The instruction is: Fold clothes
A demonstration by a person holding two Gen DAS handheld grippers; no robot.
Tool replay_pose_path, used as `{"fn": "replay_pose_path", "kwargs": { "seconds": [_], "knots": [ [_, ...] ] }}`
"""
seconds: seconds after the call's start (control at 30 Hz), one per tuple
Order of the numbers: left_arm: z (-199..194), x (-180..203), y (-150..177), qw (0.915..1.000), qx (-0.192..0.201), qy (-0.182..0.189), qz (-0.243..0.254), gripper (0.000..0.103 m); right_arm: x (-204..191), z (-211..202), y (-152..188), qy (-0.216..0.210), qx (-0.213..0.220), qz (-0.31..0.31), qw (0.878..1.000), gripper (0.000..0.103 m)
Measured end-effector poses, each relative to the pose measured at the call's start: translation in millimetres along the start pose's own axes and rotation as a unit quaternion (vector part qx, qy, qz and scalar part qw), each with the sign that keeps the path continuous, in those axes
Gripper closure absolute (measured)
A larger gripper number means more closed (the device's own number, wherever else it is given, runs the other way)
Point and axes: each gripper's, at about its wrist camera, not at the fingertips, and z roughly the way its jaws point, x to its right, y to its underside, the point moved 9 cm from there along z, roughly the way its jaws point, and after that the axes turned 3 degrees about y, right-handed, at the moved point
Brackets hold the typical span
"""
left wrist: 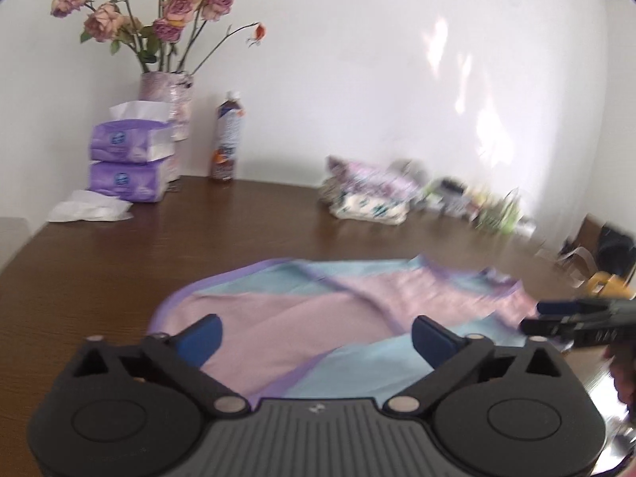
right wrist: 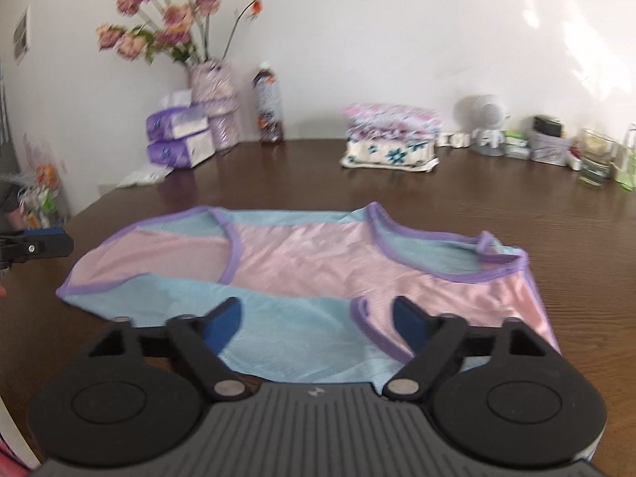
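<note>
A pink and light-blue garment (right wrist: 302, 262) with purple trim lies spread flat on the dark wooden table (right wrist: 278, 175); the left wrist view shows the same garment (left wrist: 318, 310) from its left end. My left gripper (left wrist: 316, 334) hovers open over the garment's near edge, nothing between its blue pads. My right gripper (right wrist: 318, 318) is open too, above the blue panel and a purple-edged strap loop. The right gripper (left wrist: 556, 316) pokes in at the right edge of the left wrist view; the left gripper (right wrist: 43, 240) shows at the left edge of the right wrist view.
Along the wall stand a vase of dried roses (right wrist: 210, 79), stacked purple tissue packs (right wrist: 179, 135), a bottle (right wrist: 270, 105), a pile of folded clothes (right wrist: 391, 135), a small white fan (right wrist: 489, 123), jars and a glass (right wrist: 594, 159). A loose tissue (left wrist: 89, 206) lies at the far left.
</note>
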Motion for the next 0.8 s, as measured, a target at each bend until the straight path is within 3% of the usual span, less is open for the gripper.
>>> {"fn": "replay_pose_path", "kwargs": {
  "seconds": [0.03, 0.17, 0.4, 0.8],
  "knots": [
    [2, 7, 0, 0.9999, 0.002, 0.015, -0.006, 0.0, 3, -4, 0, 0.002, 0.004, 0.006, 1.0, 0.001],
    [16, 29, 5, 0.9988, -0.013, 0.041, -0.022, 0.0, 9, -17, 1, 0.017, 0.014, 0.017, 1.0, 0.0],
    [22, 54, 18, 0.9994, -0.026, 0.012, -0.019, 0.0, 24, -38, 14, 0.061, 0.014, 0.043, 0.997, 0.0],
    [31, 71, 32, 0.9979, -0.059, 0.028, -0.001, 0.0, 57, -46, 47, 0.104, -0.009, 0.103, 0.989, 0.0]
  ]
}}
